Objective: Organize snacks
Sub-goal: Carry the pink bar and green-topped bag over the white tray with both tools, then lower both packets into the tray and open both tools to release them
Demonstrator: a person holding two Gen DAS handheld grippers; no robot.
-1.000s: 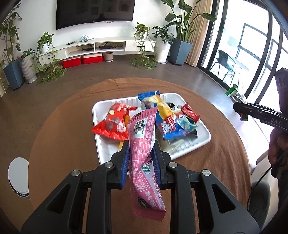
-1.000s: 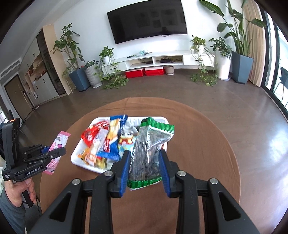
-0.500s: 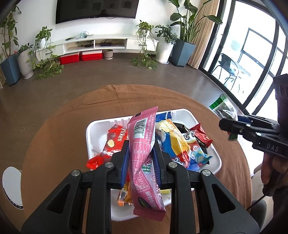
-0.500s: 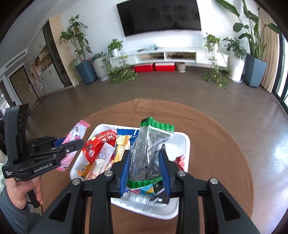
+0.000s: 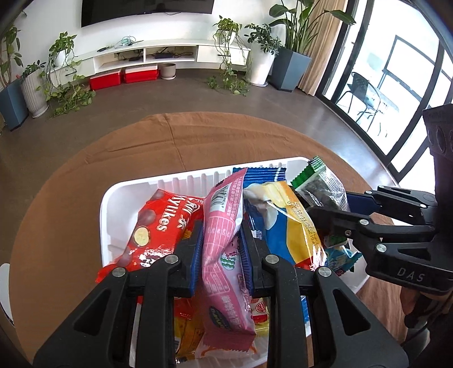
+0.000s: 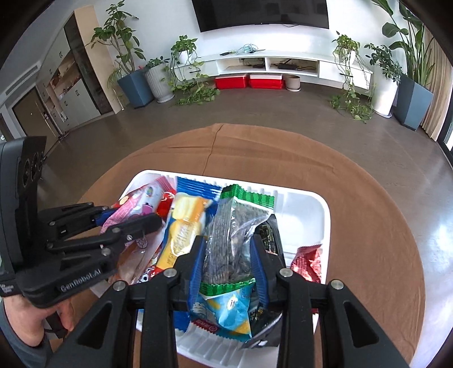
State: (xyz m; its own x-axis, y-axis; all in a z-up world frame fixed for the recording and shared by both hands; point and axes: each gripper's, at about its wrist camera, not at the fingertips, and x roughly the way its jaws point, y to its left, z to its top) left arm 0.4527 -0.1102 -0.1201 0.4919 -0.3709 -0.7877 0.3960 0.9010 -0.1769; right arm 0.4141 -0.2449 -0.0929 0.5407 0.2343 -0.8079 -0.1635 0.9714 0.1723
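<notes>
— Two grippers, left to right?
— The left gripper (image 5: 222,240) clamps a pink snack packet (image 5: 226,249) above the white tray (image 5: 113,198); the right gripper (image 6: 228,254) grips a green-edged seed packet (image 6: 235,235) over the same tray, on the brown round table (image 6: 368,198).

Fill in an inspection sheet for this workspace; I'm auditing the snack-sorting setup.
Surface: round table under a brown cloth.
Job's things: white tray piled with snack packets; pink packet; green-edged seed packet.
Clutter: nothing seen.
Grippers: left tongs shut on the pink packet; right tongs shut on the seed packet, both over the tray.
Cables: nothing seen on the table.
Surroundings: living room, wall TV, potted plants, red boxes.
</notes>
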